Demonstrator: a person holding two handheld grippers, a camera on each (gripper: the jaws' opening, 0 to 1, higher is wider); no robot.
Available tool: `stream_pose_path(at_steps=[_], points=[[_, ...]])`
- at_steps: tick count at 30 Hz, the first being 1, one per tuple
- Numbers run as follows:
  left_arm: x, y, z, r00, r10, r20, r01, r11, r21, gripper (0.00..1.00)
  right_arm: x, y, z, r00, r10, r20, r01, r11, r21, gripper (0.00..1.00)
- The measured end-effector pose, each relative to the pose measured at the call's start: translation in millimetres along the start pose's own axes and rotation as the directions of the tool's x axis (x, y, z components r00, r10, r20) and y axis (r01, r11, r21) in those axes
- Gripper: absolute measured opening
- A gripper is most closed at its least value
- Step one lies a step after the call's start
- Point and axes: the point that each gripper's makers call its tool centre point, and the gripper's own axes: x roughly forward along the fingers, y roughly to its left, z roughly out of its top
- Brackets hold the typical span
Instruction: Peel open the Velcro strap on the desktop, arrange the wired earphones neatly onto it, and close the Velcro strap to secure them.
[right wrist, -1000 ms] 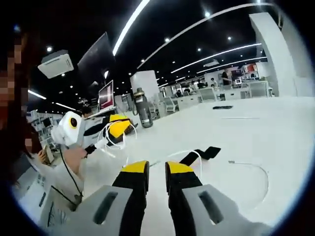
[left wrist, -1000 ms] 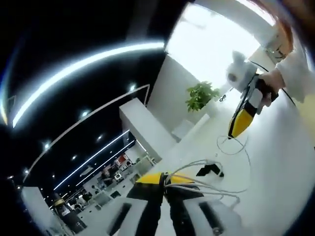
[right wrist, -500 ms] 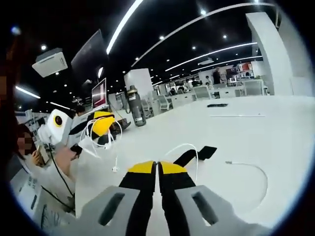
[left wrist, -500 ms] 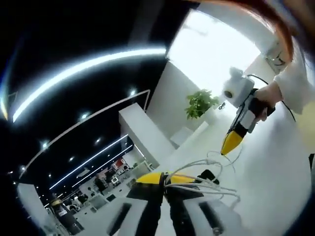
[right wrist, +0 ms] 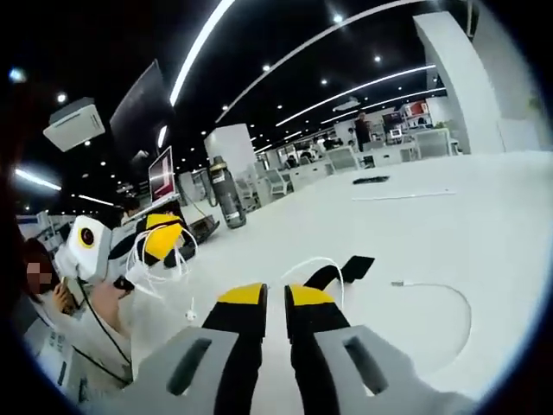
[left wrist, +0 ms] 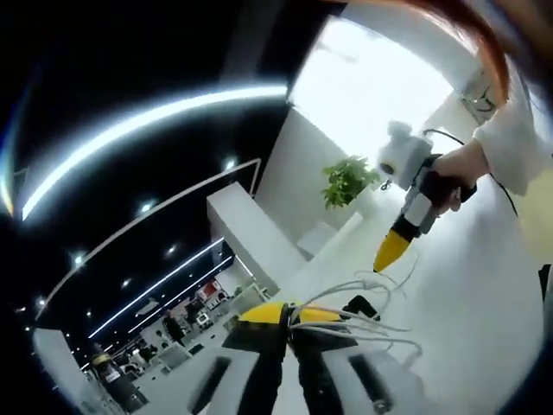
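Observation:
In the left gripper view my left gripper (left wrist: 282, 315) is shut on several loops of white earphone cable (left wrist: 350, 318), held up off the white desk (left wrist: 484, 303). The black Velcro strap (left wrist: 363, 304) lies on the desk just beyond the loops. My right gripper (left wrist: 390, 249) points its yellow tip down near the strap, held by a hand. In the right gripper view my right gripper (right wrist: 276, 296) hangs low over the desk with a narrow gap between its jaws. A white cable arc (right wrist: 313, 263) rises just ahead, over the strap (right wrist: 346, 266). The left gripper (right wrist: 161, 239) holds cable loops at the left.
A cable end with a plug (right wrist: 190, 315) dangles below the left gripper. Another white cable (right wrist: 436, 292) curves on the desk to the right. A dark bottle (right wrist: 220, 192) and a monitor (right wrist: 162, 173) stand at the far left. A plant (left wrist: 347, 180) stands at the desk's far end.
My right gripper's jaws closed together half a second ago and now stand slightly apart. In the left gripper view the right gripper has drifted toward the strap. The left gripper keeps its hold.

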Motion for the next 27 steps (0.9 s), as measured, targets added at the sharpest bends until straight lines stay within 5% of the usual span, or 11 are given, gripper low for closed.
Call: stream_pose_path(at_steps=[19, 27], points=[[-2, -4.6, -2.8, 1.0, 0.01, -0.012, -0.01, 1.0, 0.026, 0.06, -12, 0, 9.2, 0.999, -0.042, 0.024, 0.041, 0.998, 0.037, 0.12], [0, -8.8, 1.6, 1.0, 0.001, 0.005, -0.001, 1.0, 0.021, 0.06, 3, -2, -6.1, 0.997, -0.049, -0.055, 0.053, 0.997, 0.058, 0.13]])
